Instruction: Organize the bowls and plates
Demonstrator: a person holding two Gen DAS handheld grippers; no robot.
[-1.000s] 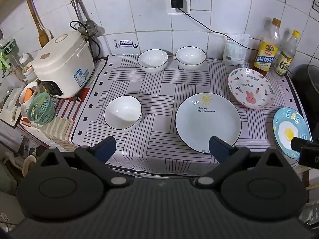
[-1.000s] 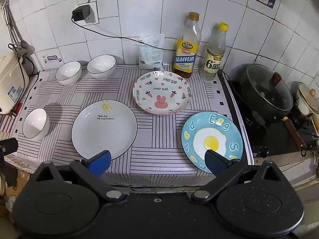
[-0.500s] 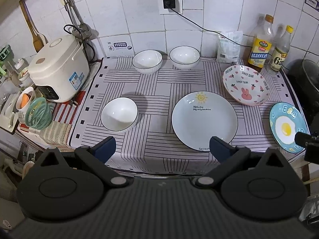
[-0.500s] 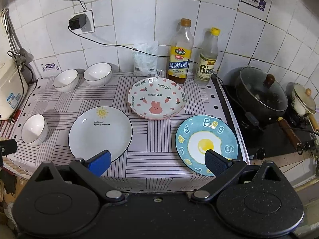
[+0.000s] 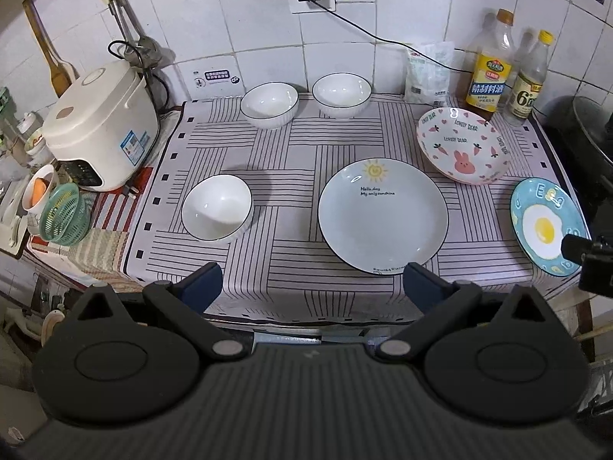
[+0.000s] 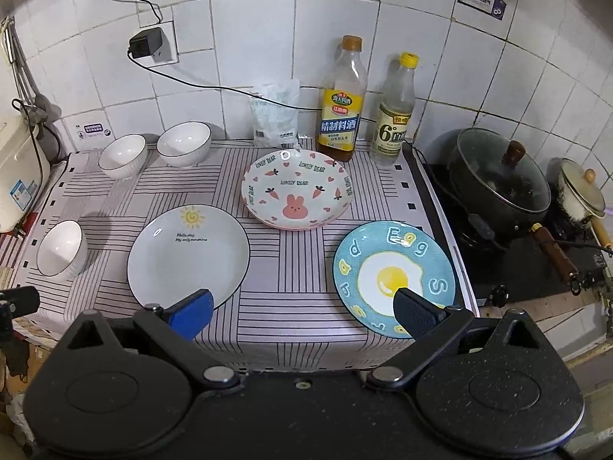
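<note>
Three white bowls [image 5: 217,207], sun plate [image 5: 383,214], bunny dish [image 5: 463,145] and egg plate [image 6: 394,276] lie apart, upright, unstacked.

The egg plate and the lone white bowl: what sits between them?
The sun plate sits between the egg plate and the lone bowl; both views show it.

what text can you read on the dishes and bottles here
"LOVELY BEAR": pink bunny dish
"Hello day / My only sunshine": white sun plate
"Egg" plus scattered letters: blue egg plate
"精制料酒": orange-cap bottle
"6°": yellow-cap bottle
Too small or blurred: wall stickers, salt bag, rice cooker label.
</note>
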